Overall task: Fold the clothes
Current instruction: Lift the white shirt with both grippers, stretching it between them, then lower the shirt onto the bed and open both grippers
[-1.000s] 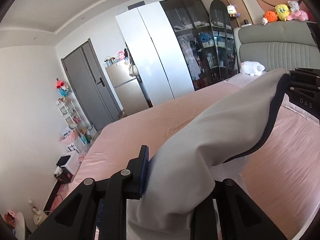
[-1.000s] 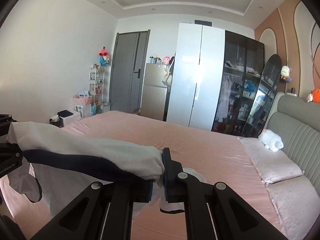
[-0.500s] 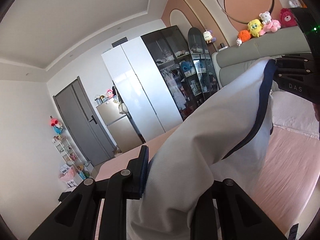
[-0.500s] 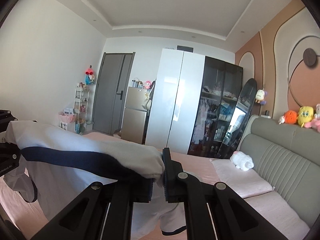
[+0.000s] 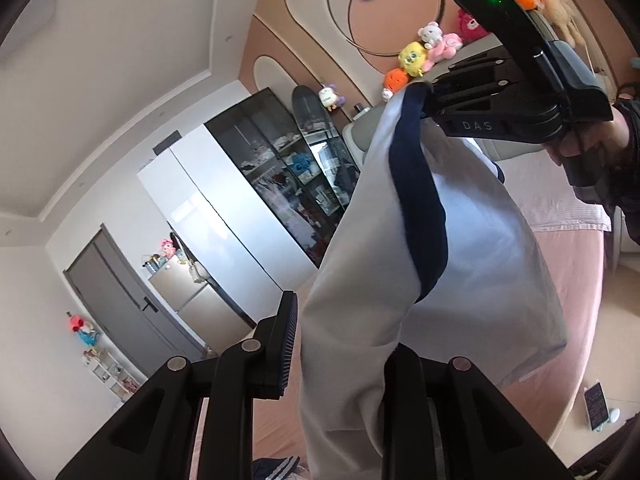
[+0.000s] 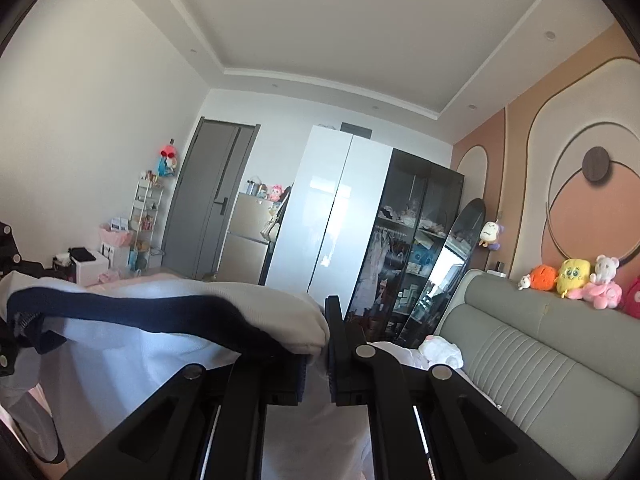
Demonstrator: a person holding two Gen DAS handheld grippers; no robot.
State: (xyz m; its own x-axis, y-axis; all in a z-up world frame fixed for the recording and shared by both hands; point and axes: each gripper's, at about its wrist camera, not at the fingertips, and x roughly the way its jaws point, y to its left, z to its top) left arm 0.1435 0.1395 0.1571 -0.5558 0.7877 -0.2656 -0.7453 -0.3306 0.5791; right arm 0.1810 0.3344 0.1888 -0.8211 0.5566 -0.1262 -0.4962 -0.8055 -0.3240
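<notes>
Pink-sheeted bed (image 5: pixel 568 276) carries a pillow (image 5: pixel 560 210) (near headboard) and dark striped clothing (image 5: pixel 276 470).

Both wrist views tilted upward, close; share wardrobe (image 5: pixel 256 200), door (image 6: pixel 208 200).

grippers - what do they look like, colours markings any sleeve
Both are matte black linkage frames with silver pivot pins and blue ribbed pads. The right gripper carries white "DAS" lettering and a green light; the hand on it wears a dark sleeve. The left gripper looks alike.

"DAS" is printed on the right gripper (image 5: pixel 430 98).
</notes>
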